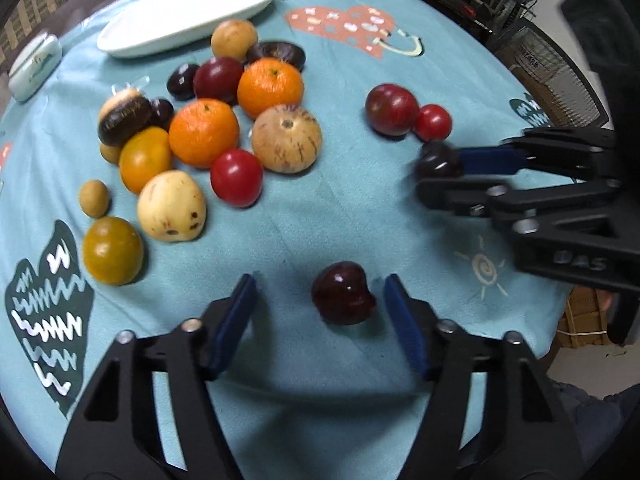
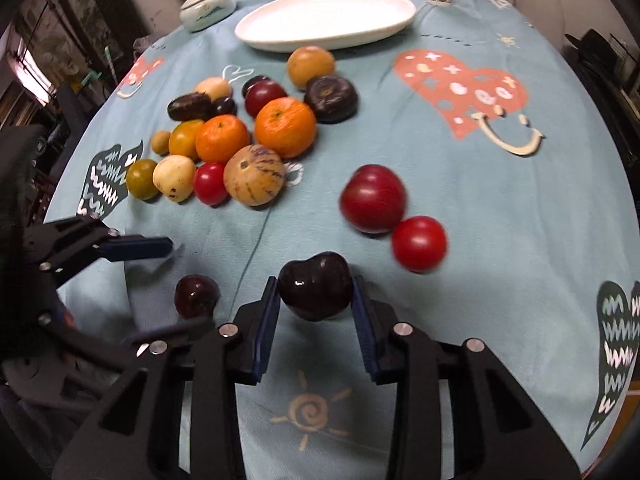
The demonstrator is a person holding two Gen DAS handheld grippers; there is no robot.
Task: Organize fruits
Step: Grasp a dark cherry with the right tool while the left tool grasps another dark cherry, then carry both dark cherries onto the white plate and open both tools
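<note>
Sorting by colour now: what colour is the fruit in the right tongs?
Dark purple-maroon, nearly black and glossy; clearest in the right wrist view.

Fruit heap (image 1: 208, 136) left — bare cloth (image 1: 344, 208) centre

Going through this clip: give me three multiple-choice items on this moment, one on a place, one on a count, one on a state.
1. Where does the white oval plate sit relative to the fruit pile?
A. beyond it
B. under it
C. nearer the grippers

2. How many oranges are in the pile?
A. one
B. two
C. four

3. What is the right gripper doing?
A. gaping over bare cloth
B. clamped on a dark plum
C. gripping the plate

Answers: A, the plate lies past the pile, bare. B, two oranges sit side by side. B, both blue pads press the plum's sides.
</note>
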